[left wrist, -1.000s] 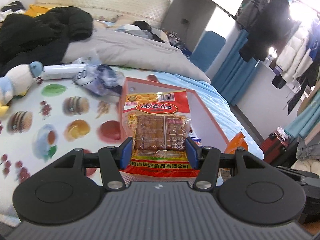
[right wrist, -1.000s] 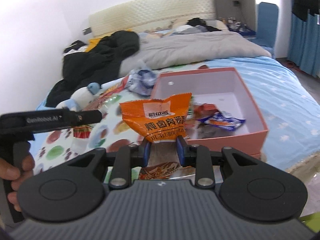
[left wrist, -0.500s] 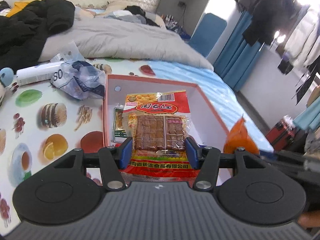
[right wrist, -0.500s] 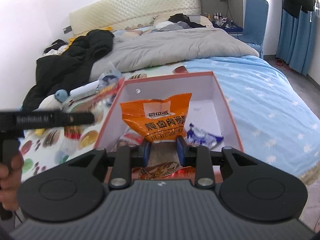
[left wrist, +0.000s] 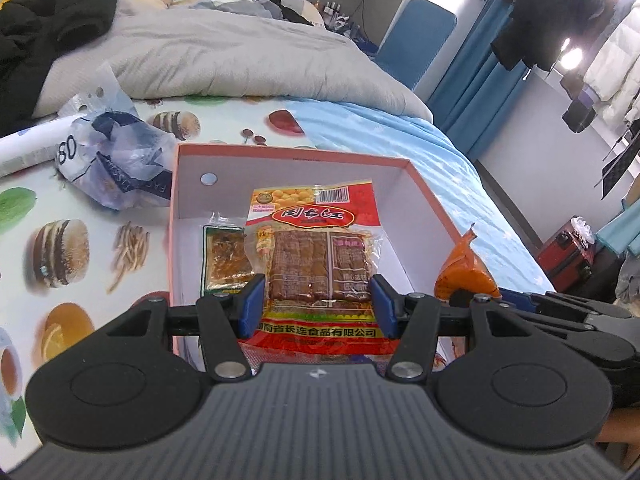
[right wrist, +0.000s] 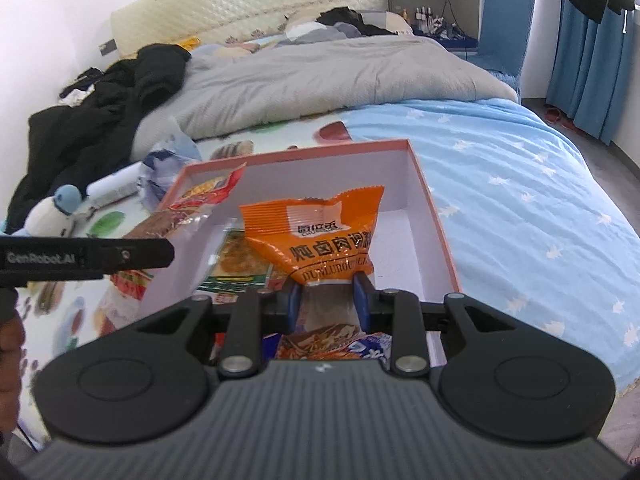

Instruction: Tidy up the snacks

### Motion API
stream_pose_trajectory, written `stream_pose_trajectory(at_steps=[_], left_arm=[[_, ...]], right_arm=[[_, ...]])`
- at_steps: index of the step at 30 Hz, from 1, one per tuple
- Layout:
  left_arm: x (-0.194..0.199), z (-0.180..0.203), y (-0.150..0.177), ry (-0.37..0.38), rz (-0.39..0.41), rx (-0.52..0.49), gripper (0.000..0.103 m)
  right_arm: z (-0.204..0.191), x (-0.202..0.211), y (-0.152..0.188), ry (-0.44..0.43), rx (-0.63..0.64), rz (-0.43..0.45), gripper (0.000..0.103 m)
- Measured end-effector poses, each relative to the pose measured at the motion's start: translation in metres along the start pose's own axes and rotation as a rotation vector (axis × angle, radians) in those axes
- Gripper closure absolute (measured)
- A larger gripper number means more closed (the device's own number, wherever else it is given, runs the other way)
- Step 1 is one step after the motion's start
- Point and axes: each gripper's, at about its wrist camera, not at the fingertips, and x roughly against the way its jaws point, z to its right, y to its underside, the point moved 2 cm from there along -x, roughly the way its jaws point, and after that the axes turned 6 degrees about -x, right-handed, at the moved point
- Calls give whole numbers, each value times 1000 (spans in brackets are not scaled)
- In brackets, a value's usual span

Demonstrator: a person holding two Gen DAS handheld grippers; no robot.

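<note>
Both my grippers have come forward over the box [left wrist: 430, 204] since the earlier frames. Left gripper [left wrist: 316, 306] clamps the red pack [left wrist: 316, 248] by its lower sides, above the box's left half. Right gripper [right wrist: 326, 300] pinches the orange bag [right wrist: 316, 232] at its neck, above the box's middle. Both seem light, soft, crinkly; grip seams.

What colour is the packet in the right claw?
Orange packet, clearest in the right wrist view.
</note>
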Motion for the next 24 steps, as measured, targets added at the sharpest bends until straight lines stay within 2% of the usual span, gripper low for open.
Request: stream_pose_trajectory(at_steps=[4,7,11,12,13,15,24], left_arm=[[-12,-4,-3,14,-16,7,40],[-14,-1,-6,-11,-15,-45,28],[-7,1,-8,-28,1,-55,20],[-4,1,-9,-32,9,-53,20],[0,1,-9,-34,16,-51,20],[9,1,-10,-33,27,-42,19],[86,10,-1,-57,120,-41,18]], right_arm=[[7,-15,-1,8,-27,-19,71],[11,-22,-2,7,-46,-33,69],[12,-25,0,12,-59,-50,66],[12,-25,0,9,-59,-53,55],[11,-23,0,6,-63,-53,38],[11,-20,0,6,-77,-43,24],[-2,29,1,7,-85,21,24]])
